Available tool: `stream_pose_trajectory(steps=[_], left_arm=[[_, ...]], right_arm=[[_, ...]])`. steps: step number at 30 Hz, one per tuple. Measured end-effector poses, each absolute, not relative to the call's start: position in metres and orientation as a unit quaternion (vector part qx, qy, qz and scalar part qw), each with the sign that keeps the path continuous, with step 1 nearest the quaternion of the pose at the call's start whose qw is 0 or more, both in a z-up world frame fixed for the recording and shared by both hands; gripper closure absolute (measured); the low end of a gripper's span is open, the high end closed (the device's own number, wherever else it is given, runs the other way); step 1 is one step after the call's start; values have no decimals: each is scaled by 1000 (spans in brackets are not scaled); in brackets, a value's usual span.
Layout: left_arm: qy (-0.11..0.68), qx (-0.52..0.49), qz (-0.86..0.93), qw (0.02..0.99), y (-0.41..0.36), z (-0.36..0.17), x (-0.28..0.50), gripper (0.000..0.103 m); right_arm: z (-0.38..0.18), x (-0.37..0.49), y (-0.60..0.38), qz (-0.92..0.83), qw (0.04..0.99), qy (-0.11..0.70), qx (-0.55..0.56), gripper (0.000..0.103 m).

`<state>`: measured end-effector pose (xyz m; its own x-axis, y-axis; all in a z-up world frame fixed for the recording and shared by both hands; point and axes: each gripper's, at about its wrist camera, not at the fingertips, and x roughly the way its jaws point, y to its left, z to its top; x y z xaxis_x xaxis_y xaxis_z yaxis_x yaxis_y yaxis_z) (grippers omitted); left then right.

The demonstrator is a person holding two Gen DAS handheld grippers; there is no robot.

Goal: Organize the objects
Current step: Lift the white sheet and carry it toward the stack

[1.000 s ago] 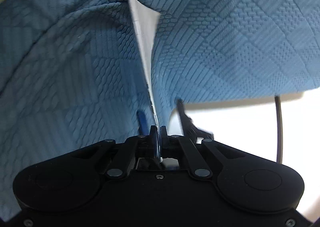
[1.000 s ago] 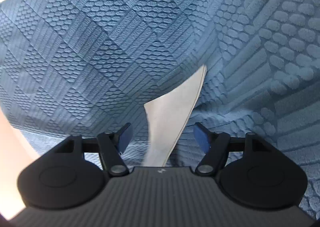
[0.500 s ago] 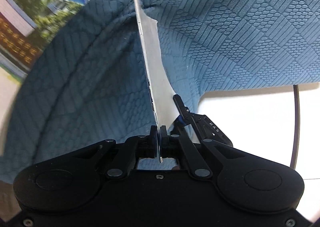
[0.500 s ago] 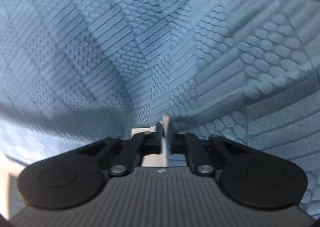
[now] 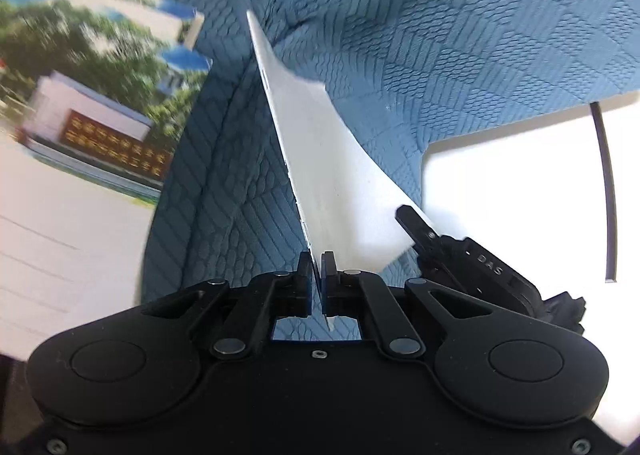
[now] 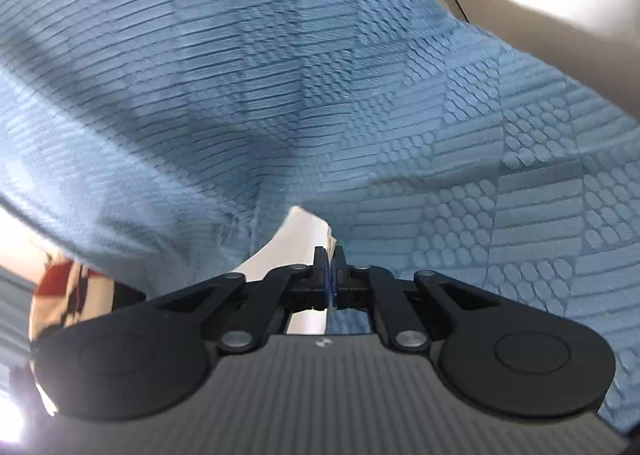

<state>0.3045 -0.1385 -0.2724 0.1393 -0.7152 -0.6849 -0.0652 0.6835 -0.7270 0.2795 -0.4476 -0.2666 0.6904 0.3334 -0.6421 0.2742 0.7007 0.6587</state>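
With my left gripper (image 5: 317, 267) and right gripper (image 6: 330, 259) both clamped on the white sheet (image 5: 320, 159), pulling apart could tear it against the blue cloth (image 5: 460, 55).

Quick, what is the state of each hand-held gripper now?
Left hand-held gripper: closed on the white tag of the blue cloth.
Right hand-held gripper: closed on a white tag.

Strong light washed out my white table (image 5: 520, 191) to glare at right. The printed booklet (image 5: 92, 103) at left was smeared by motion blur. My right view's blue cloth (image 6: 280, 75) blurred too, shadowed in its folds; fisheye bent both edges.
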Motion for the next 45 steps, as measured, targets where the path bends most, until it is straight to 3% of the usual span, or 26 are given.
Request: stream_pose_trajectory(steps=[14, 28, 37, 45], left_arm=[[570, -264, -275, 728, -92, -173, 267, 99], [533, -275, -290, 746, -33, -100, 260, 99], [511, -237, -276, 779, 10, -95, 271, 98], [529, -220, -248, 781, 36, -144, 287, 98]], right_arm=[[-159, 222, -399, 61, 859, 388, 327, 99], [-73, 206, -348, 112, 880, 348, 304, 99], [-72, 214, -298, 128, 887, 357, 262, 98], [-110, 224, -259, 125, 881, 393, 231, 98]])
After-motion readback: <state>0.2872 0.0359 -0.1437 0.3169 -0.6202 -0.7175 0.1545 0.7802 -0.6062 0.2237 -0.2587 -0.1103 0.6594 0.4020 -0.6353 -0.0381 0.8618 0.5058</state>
